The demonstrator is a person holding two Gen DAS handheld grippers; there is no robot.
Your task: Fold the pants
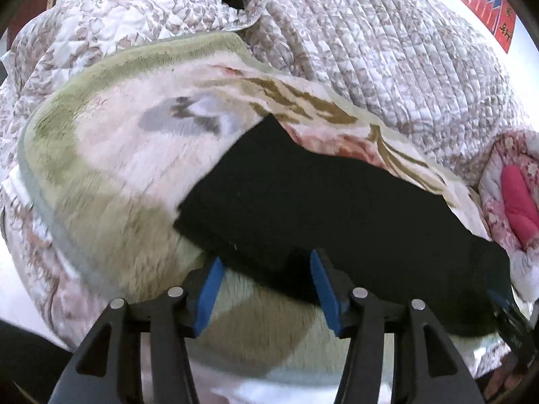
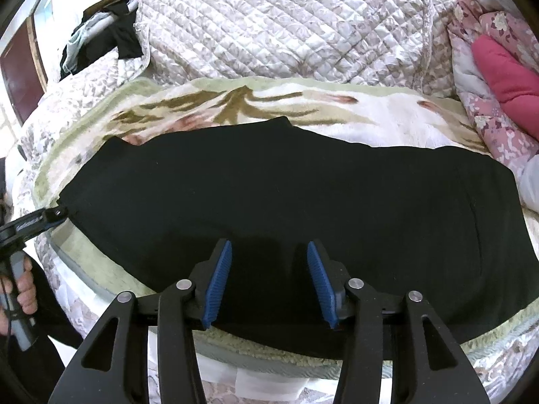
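Black pants [image 2: 286, 195] lie flat and lengthwise on a fleece blanket [image 2: 387, 118] on the bed, folded leg over leg. In the left wrist view the pants [image 1: 320, 202] stretch from centre to the right. My left gripper [image 1: 267, 266] is open, its blue pads straddling the near left end of the pants, holding nothing. It also shows in the right wrist view [image 2: 55, 217] at the pants' left corner. My right gripper [image 2: 269, 259] is open over the near edge of the pants' middle. It shows at the right edge of the left wrist view [image 1: 502, 303].
A quilted floral bedspread [image 2: 269, 27] covers the bed behind the blanket. A pink cushion [image 2: 508, 77] and floral bedding lie at the right. Dark clothes [image 2: 101, 43] are heaped at the far left. The bed's near edge is just below the grippers.
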